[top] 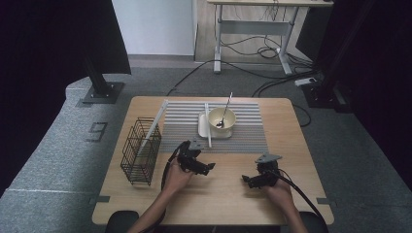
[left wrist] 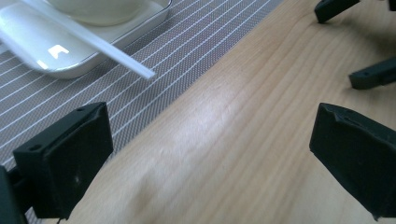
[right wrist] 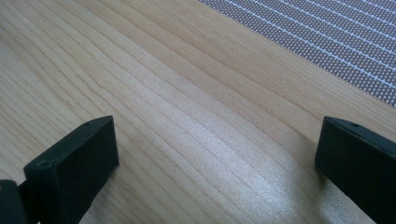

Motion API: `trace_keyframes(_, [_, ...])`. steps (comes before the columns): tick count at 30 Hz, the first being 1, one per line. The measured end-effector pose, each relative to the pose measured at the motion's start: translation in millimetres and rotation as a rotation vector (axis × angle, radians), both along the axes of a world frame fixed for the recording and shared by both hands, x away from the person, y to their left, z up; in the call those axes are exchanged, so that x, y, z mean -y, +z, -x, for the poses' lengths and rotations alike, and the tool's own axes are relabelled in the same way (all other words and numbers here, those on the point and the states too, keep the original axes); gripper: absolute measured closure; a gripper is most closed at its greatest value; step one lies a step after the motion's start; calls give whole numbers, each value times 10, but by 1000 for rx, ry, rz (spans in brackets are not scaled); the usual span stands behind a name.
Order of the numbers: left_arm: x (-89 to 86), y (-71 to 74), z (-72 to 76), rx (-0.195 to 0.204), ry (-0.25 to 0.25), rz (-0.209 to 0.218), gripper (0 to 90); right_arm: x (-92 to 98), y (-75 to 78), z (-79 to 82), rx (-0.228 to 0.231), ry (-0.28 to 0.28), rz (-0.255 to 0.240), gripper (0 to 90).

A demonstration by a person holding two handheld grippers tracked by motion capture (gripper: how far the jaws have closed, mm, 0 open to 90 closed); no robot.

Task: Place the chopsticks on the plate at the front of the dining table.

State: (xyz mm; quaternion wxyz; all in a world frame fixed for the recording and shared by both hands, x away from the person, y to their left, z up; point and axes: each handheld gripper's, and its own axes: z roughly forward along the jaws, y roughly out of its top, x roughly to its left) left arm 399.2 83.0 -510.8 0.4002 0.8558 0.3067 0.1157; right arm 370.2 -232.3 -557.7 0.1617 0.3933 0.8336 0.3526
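Black jaws of the left gripper [top: 210, 168] and right gripper [top: 245, 180] stand wide apart, holding nothing, low over bare wood. Nearest lies a white chopstick [top: 208, 124] across the white tray [top: 202, 127], beside the bowl [top: 222, 119]. A careless pinch on its overhanging end could, I judge, roll it off or jolt the bowl's spoon [top: 225, 111].

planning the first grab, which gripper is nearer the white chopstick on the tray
Left. The left gripper sits just below the chopstick; the right gripper is farther toward the table's right front.

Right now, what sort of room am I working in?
Probably a lab or recording studio rather than a kitchen: a small wooden table stands on grey carpet, black curtains hang at both sides, and loose cables run under a desk behind.
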Motion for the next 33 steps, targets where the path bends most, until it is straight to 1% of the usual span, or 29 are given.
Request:
trace_keyframes(4, [-118,7,134,6,-5,7,0,0,0,0,0,0,0,0])
trace_keyframes(8, [-237,-19,270,7,0,5,0,0,0,0,0,0,0,0])
trace_keyframes(9, [-237,-19,270,7,0,5,0,0,0,0,0,0,0,0])
trace_keyframes(10, [-297,-42,330,3,6,5,0,0,0,0,0,0,0,0])
trace_keyframes(15, [-428,-129,441,-17,24,-1,0,0,0,0,0,0,0,0])
trace_keyframes(18, [-482,-204,473,-35,35,-16,0,-1,0,1,0,-1,-1,0])
trace_keyframes(21, [-516,-286,488,-46,46,-45,0,0,0,0,0,0,0,0])
trace_keyframes(22, [-516,-286,488,-46,46,-45,0,0,0,0,0,0,0,0])
trace_keyframes(23, [-514,-353,490,-61,48,-71,0,-1,0,0,0,0,0,0])
trace_keyframes(24, [-505,-391,485,-77,44,-89,0,-1,0,0,0,0,0,0])
trace_keyframes(26, [-465,-396,495,-53,39,-141,0,-3,0,1,0,-2,0,0])
trace_keyframes(33, [-453,-398,493,-55,41,-138,0,-7,-1,4,1,-5,-1,0])
